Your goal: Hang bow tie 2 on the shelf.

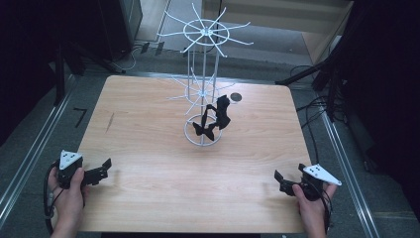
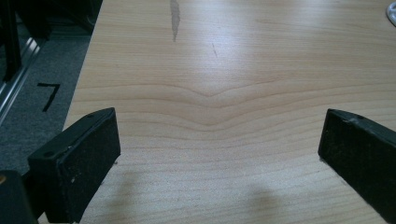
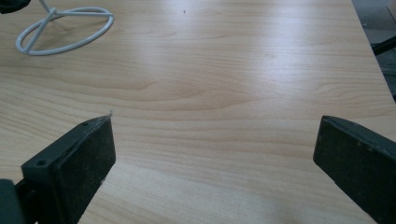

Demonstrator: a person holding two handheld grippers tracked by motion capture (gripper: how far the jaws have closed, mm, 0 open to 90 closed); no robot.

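1. Pale wooden bench [image 1: 148,148], with a white wire display stand [image 1: 203,89] upright at its middle, ring base on the wood, two tiers of spoke-like hooks above
2. Black hair clips or bows [image 1: 214,120], dark and hard to make out, hanging on the stand's lower part, just above the ring base [image 3: 65,30]
3. Left gripper [image 1: 101,171] held low at the near left edge of the bench, jaws spread wide, nothing between them but bare wood grain in the left gripper view
4. Right gripper [image 1: 281,181] held at the near right edge, jaws likewise wide apart and empty, pointed roughly toward the stand
5. Both well apart from the stand and the black pieces; no contact anywhere
6. Judged as the very start or a rest pose: no reach begun, black pieces on the stand untouched
7. Left to do, by the look of it: bring a gripper in to the stand and deal with the hanging pieces
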